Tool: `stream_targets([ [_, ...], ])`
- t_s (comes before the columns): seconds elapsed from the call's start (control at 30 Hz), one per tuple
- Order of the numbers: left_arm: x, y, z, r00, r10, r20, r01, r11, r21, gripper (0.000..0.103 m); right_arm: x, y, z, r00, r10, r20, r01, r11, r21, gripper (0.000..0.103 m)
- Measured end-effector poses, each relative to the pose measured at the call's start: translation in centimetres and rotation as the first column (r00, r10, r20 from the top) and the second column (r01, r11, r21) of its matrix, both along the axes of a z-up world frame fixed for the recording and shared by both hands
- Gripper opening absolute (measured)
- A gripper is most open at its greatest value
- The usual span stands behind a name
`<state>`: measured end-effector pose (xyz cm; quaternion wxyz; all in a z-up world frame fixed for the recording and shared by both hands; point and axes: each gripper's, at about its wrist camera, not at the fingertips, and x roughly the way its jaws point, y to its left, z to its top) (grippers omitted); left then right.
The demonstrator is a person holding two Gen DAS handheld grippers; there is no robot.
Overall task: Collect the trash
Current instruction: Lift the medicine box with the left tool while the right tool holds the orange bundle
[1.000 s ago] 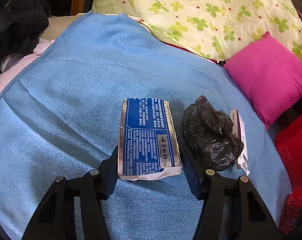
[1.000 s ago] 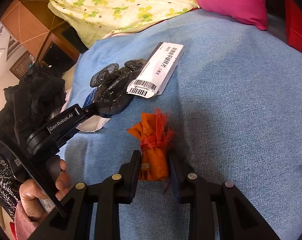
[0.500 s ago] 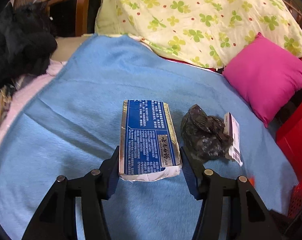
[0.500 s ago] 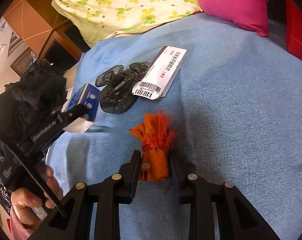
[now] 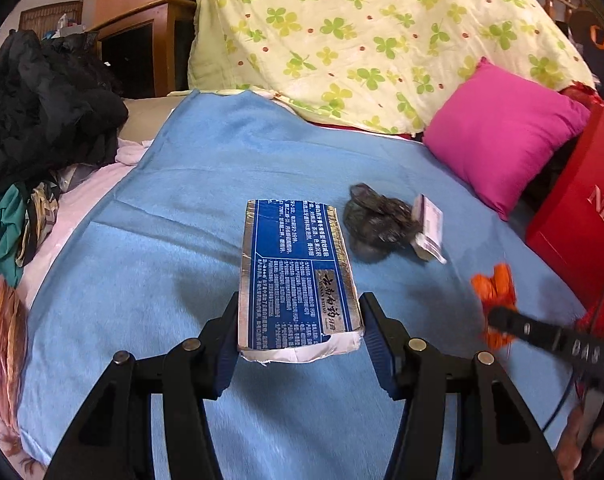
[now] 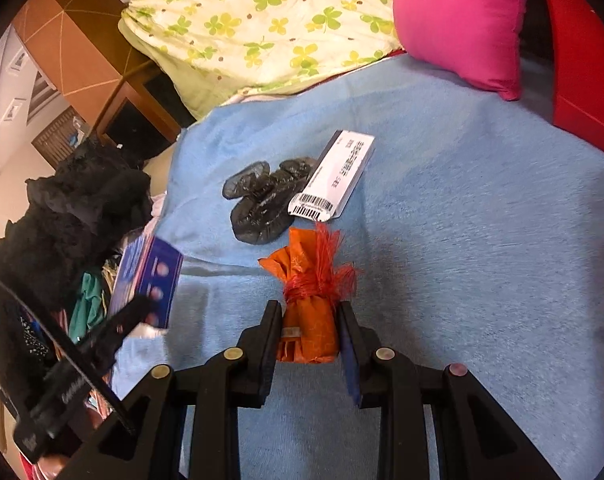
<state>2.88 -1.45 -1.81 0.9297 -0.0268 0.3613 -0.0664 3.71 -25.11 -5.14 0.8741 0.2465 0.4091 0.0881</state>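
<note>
Only the left wrist view shows the printed top face of the flat blue-and-silver foil carton (image 5: 298,280), dense with white text; the right wrist view catches the same carton (image 6: 148,280) from the side, blurred, held up off the light blue terry blanket (image 6: 481,240) beside a heap of black clothing (image 6: 74,216). The right wrist view alone gives a sharp look at the small orange cloth bundle (image 6: 309,312), tied near its top with frayed red string; in the left wrist view that bundle (image 5: 495,284) is a blurred orange shape at the tip of the other tool.

The carton is crumpled, its near end torn open to white. The left gripper (image 5: 300,340) is clamped on the carton's near end, one finger against each long edge. The right gripper (image 6: 309,340) is closed around the lower half of the orange bundle, above the blanket.

On the blanket lie a crumpled black plastic bag (image 6: 262,204) and a white medicine box with a barcode (image 6: 333,180), touching each other, before a magenta cushion (image 5: 501,140).
</note>
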Motion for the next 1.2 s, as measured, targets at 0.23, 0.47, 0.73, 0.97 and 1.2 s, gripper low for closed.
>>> stream_targets([
  [0.23, -3.9, -2.1, -1.0, 0.995, -0.090, -0.052, 0.089, 0.996, -0.027, 0.058, -2.7, -1.7, 0.0, 0.999, -0.024, -0.026, 0.025, 0.999, 0.022, 0.030],
  [0.47, -5.5, -4.6, -3.2, 0.978, -0.161, -0.130, 0.164, 0.986, 0.009, 0.058, -3.9, -2.3, -1.7, 0.994, -0.009, -0.112, 0.006, 1.000, -0.027, 0.030],
  [0.73, -4.2, -4.6, -4.4, 0.971, -0.149, -0.189, 0.149, 0.989, -0.016, 0.059, -3.1, -2.8, -3.4, 0.978, 0.022, -0.209, -0.022, 1.000, 0.003, 0.042],
  [0.97, -3.8, -3.9, -4.5, 0.970, -0.157, -0.187, 0.144, 0.986, -0.081, 0.060, -3.6, -3.7, -2.4, 0.987, -0.010, -0.160, 0.015, 1.000, 0.028, 0.065],
  [1.2, -3.6, -4.6, -4.2, 0.970, -0.174, -0.168, 0.160, 0.983, -0.093, 0.067, -3.0, -4.1, -2.8, 0.984, -0.044, -0.174, 0.046, 0.999, 0.010, 0.056],
])
